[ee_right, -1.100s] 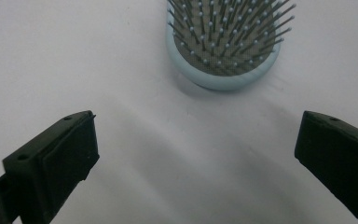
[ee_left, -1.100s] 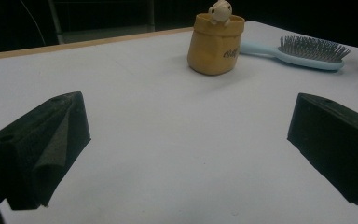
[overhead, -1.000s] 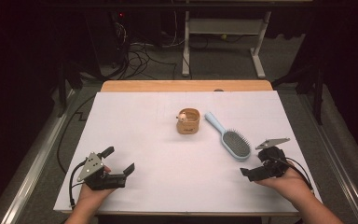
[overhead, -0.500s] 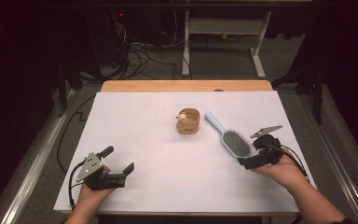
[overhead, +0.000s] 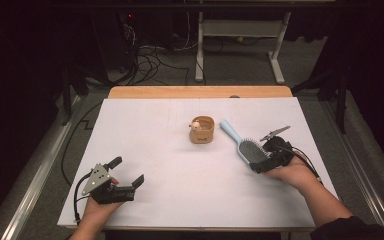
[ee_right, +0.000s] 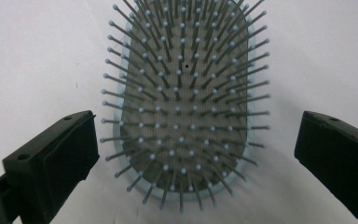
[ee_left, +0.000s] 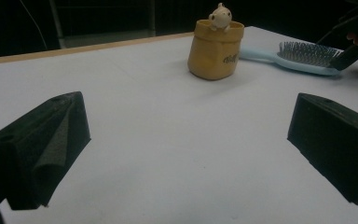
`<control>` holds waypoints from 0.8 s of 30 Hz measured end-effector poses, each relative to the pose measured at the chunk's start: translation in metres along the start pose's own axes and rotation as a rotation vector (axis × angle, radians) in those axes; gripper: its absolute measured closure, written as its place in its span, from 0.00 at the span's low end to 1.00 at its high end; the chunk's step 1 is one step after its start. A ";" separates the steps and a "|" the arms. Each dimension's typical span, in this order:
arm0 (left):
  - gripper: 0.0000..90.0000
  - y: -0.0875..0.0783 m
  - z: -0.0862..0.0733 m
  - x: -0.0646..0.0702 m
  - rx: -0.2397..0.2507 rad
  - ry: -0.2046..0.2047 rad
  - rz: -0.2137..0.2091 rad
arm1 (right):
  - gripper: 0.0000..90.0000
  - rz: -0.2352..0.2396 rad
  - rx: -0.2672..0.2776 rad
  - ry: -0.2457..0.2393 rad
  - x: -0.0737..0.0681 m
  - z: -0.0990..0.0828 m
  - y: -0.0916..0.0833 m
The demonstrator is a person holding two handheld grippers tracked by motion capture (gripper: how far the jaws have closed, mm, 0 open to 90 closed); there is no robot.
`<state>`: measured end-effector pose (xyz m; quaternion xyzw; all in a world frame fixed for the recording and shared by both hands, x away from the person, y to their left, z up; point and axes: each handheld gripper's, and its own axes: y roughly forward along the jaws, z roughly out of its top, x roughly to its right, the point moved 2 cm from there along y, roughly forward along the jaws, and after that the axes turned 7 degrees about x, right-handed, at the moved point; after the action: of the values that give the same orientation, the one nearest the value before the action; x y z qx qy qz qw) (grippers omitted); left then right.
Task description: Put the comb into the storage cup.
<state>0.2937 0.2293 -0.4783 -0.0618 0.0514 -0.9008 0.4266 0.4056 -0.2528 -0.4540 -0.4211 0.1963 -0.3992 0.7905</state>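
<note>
Now the right hand-held gripper (overhead: 266,157) has advanced from the worktop's (overhead: 150,130) right edge; its jaws are spread around the hairbrush (ee_right: 184,100) head, not yet pinching. The left hand-held gripper (overhead: 127,172) stays spread, idle. Judgement: 1 closing motion remains before lifting.

1. A tan cup (overhead: 202,131) stood upright near the middle of the white table (overhead: 145,130).
2. A small pale figurine (ee_left: 220,17) perched on its rim.
3. Cables (overhead: 152,55) lay on the floor beyond.
</note>
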 end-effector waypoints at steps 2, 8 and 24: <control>0.00 0.000 0.000 0.000 0.000 0.000 -0.001 | 0.00 0.007 -0.007 -0.008 0.000 0.002 0.003; 0.00 0.000 0.000 0.000 0.000 0.000 -0.004 | 0.00 0.016 -0.016 -0.024 -0.001 0.009 0.012; 0.00 -0.001 0.001 -0.001 0.007 -0.008 -0.002 | 0.07 0.012 -0.038 -0.044 -0.004 0.019 0.030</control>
<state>0.2936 0.2307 -0.4773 -0.0640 0.0462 -0.9012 0.4262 0.4294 -0.2300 -0.4677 -0.4435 0.1889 -0.3814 0.7888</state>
